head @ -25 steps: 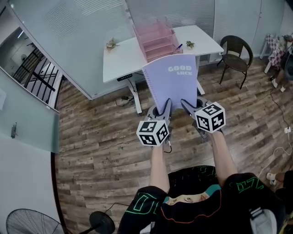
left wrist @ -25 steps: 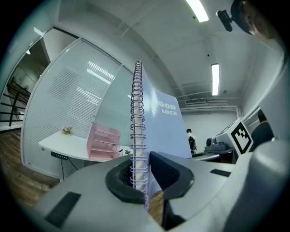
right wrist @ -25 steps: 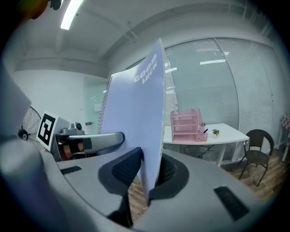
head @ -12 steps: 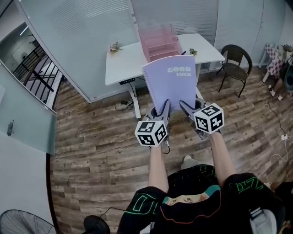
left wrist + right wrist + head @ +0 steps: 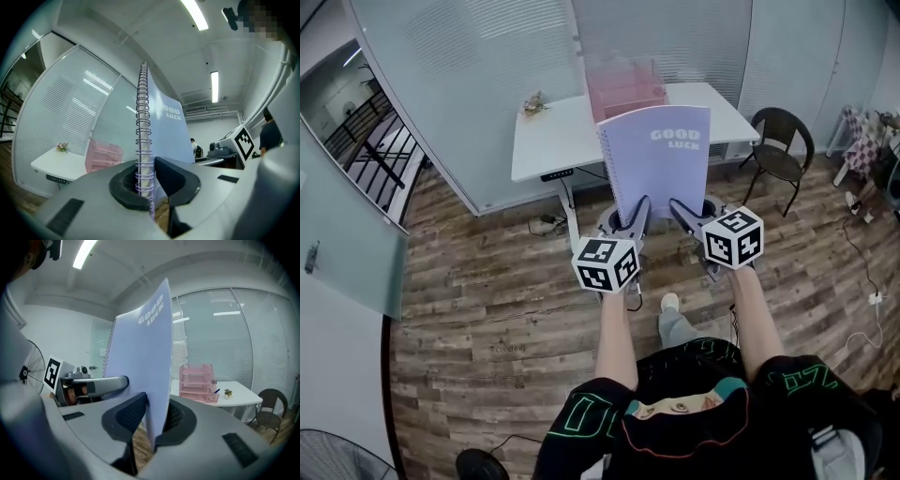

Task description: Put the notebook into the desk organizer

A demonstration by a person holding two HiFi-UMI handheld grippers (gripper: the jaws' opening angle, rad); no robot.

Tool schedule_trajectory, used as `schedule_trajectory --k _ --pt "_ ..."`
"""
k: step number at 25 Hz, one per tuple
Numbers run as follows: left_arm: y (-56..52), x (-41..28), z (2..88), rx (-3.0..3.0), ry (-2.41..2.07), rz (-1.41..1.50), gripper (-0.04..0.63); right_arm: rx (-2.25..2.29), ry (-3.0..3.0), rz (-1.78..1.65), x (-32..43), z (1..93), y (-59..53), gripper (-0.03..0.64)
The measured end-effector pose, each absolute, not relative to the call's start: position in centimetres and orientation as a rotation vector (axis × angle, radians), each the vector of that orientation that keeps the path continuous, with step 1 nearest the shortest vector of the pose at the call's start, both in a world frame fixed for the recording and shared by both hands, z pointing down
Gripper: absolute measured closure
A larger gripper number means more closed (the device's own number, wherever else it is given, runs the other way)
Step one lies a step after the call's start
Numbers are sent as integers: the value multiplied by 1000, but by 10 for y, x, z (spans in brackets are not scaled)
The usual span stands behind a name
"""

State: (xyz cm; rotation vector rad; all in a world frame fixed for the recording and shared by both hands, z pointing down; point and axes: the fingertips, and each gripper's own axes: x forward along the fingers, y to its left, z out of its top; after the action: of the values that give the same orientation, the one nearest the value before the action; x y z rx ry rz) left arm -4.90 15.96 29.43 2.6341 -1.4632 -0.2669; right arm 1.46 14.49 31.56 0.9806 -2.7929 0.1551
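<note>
A lilac spiral notebook (image 5: 661, 159) printed "GOOD LUCK" is held upright in the air in front of me. My left gripper (image 5: 639, 208) is shut on its lower edge at the spiral side (image 5: 143, 154). Beside it my right gripper (image 5: 675, 208) is shut on the lower edge of the cover (image 5: 150, 376). The pink tiered desk organizer (image 5: 623, 89) stands on the white desk (image 5: 548, 141) beyond the notebook, partly hidden by it in the head view. It also shows in the left gripper view (image 5: 103, 157) and in the right gripper view (image 5: 197, 383).
A small plant (image 5: 532, 101) sits on the desk's left part, another small plant (image 5: 228, 393) on its right end. A dark chair (image 5: 783, 141) stands right of the desk. Glass partition walls (image 5: 459, 66) rise behind it. The floor is wood plank (image 5: 487, 281).
The desk and organizer have come closer and the notebook now covers more of the organizer. Both grippers keep the same hold on the notebook.
</note>
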Motion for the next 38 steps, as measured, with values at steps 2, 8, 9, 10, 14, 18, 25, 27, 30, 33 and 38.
schedule_trajectory --k 2,8,9,10,14,18,25,27,30,33,38 --pt "148 -55 294 2632 -1482 -256 556 968 -2809 152 8 316 134 571" --pt "106 -56 309 2618 -1503 -214 555 949 -2829 189 6 332 91 571" --pt "97 -55 312 2613 -1501 -206 556 947 -2826 201 7 336 81 571" --pt "86 -54 315 2607 -1501 -198 556 945 -2825 214 8 339 70 571" --pt "40 -48 329 2568 -1493 -157 557 935 -2809 277 14 353 25 571" --pt "-16 -44 341 2531 -1465 -134 556 933 -2780 324 18 365 -29 571" --pt "-121 -10 351 2531 -1411 -64 558 969 -2747 377 51 378 -134 568" --pt "-151 -7 355 2514 -1412 -60 558 963 -2730 352 54 380 -163 566" --pt "-185 -4 359 2500 -1410 -65 558 938 -2721 331 57 383 -197 566" --pt "-208 -10 357 2502 -1439 -61 558 908 -2745 337 49 383 -222 565" --pt "-225 -32 370 2453 -1503 -12 558 826 -2775 391 27 398 -242 566"
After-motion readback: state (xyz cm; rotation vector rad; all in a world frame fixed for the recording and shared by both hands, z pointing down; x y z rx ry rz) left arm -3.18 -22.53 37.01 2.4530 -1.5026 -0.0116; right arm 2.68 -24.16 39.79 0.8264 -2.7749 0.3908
